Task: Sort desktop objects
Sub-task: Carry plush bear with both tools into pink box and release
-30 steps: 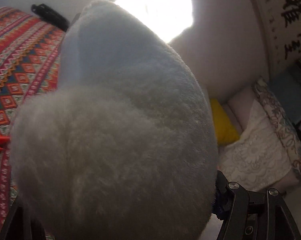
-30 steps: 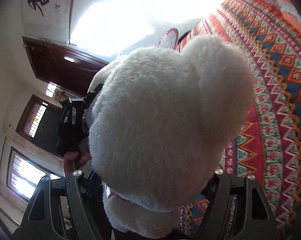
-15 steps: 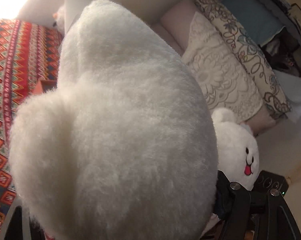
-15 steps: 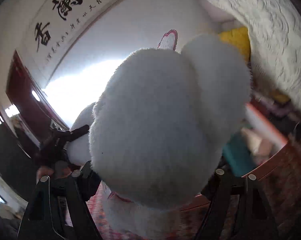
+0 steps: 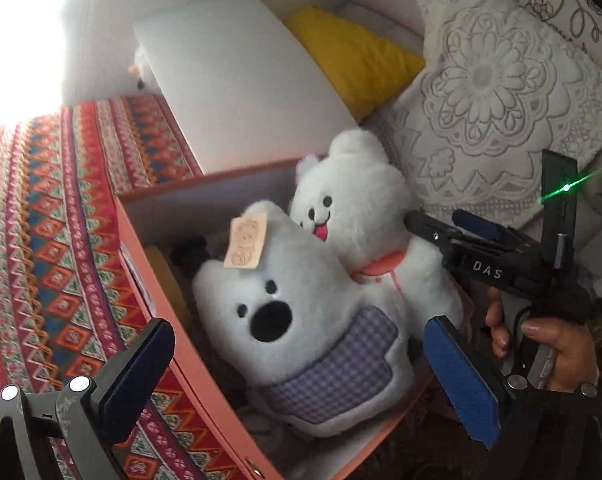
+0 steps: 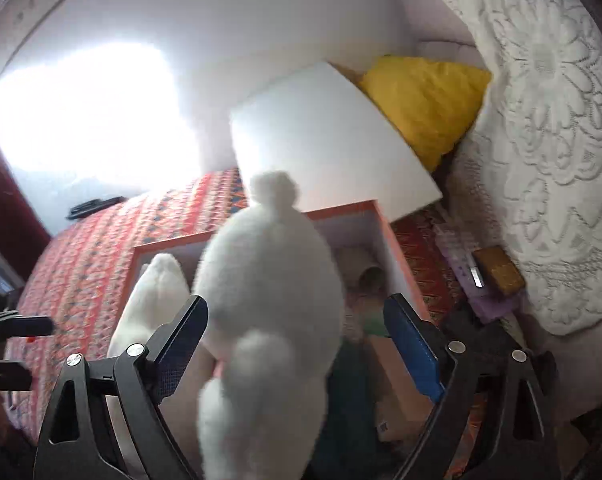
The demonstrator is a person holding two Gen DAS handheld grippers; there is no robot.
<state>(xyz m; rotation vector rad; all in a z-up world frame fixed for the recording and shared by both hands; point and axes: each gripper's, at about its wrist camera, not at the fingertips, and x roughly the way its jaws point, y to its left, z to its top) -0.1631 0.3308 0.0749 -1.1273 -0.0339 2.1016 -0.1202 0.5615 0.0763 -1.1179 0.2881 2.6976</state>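
Observation:
Two white plush toys lie in an orange box. The nearer plush has a black nose, a purple checked patch and a paper tag. The second plush, with a red tongue, lies behind it. My left gripper is open, its jaws wide on either side of the nearer plush without touching it. My right gripper is open around the second plush's back; its body shows in the left wrist view. The box also shows in the right wrist view.
The box sits by a patterned red cloth. A white panel, a yellow cushion and a lace pillow lie beyond it. A purple item and a brown block lie right of the box.
Both plush toys went from being held close against the cameras to lying in the orange box. Both grippers opened and let them go.

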